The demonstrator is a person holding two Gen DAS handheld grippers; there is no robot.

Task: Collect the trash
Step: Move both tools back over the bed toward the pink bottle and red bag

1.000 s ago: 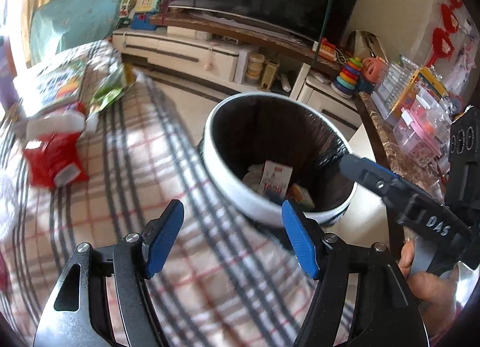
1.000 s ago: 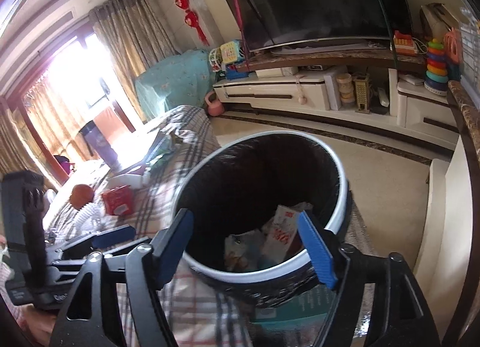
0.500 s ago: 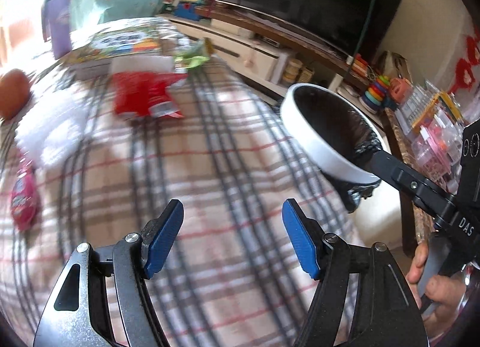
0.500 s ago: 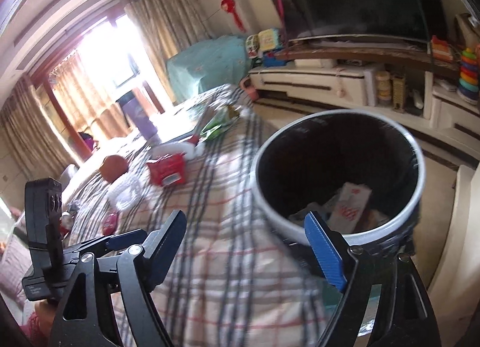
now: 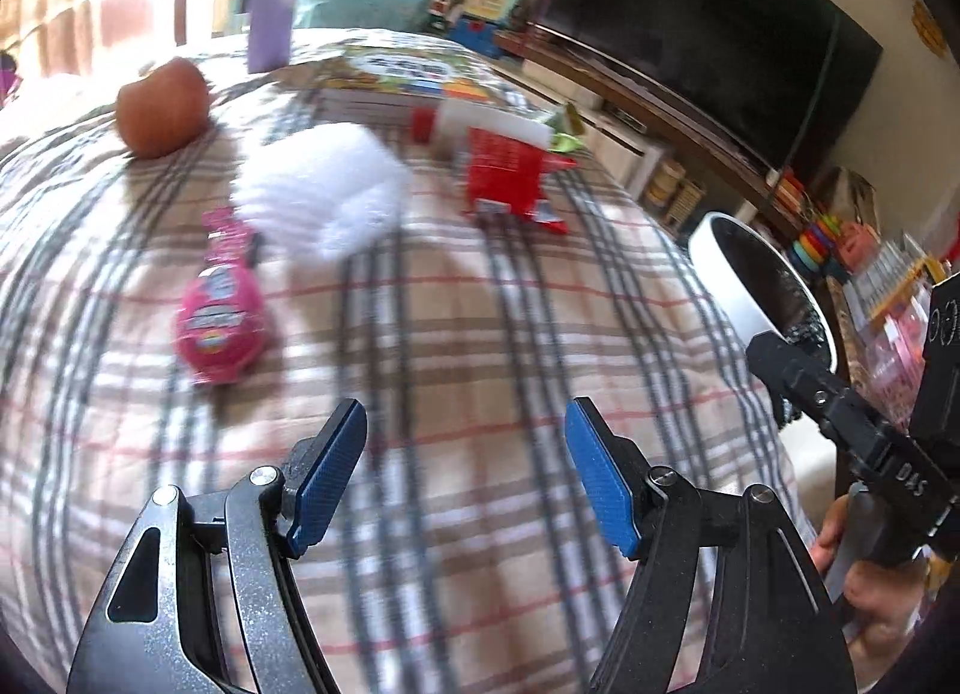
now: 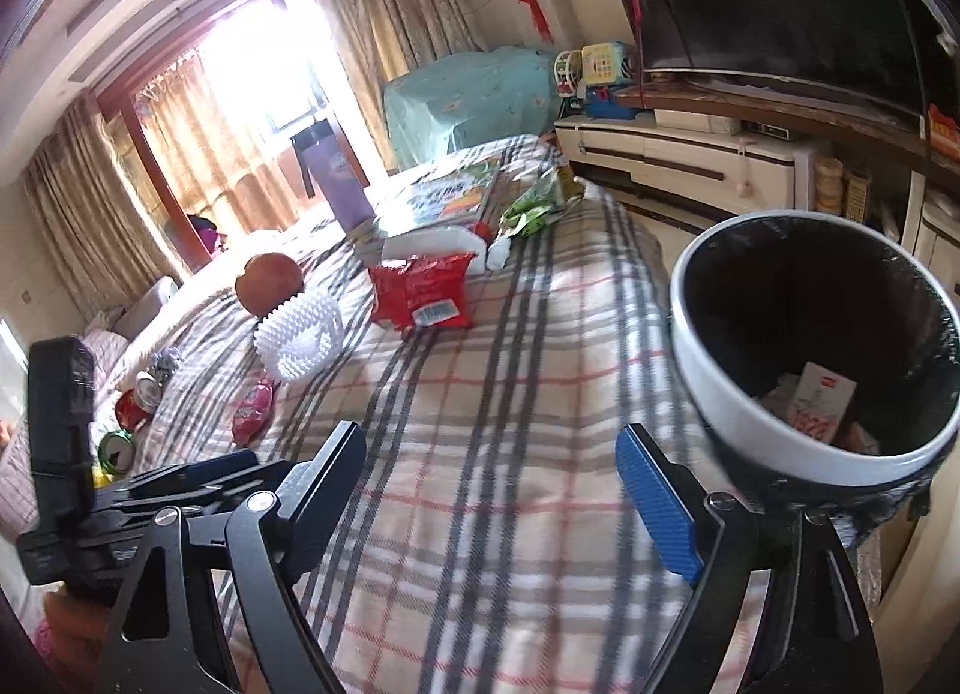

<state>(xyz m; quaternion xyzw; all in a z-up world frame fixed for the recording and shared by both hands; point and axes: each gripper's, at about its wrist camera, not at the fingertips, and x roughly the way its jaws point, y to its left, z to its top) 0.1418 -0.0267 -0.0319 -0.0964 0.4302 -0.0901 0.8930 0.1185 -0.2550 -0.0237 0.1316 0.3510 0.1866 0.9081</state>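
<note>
Two grippers, left [image 5: 465, 472] and right [image 6: 492, 493], both spread and empty over the plaid cloth [image 6: 480, 394], the right's jaws having just widened. Beyond lie one pink packet [image 5: 222, 322], one white foam net [image 5: 321, 190], one red bag [image 6: 420, 289] and one green wrapper [image 6: 534, 205], all blurred. One bin [image 6: 708, 346] stands at right, its base hidden; cans [image 6: 129, 424] at far left are hard to count.

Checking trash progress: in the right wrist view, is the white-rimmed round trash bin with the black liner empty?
No: the white-rimmed round trash bin holds a white carton with red print and other scraps at its bottom.
</note>
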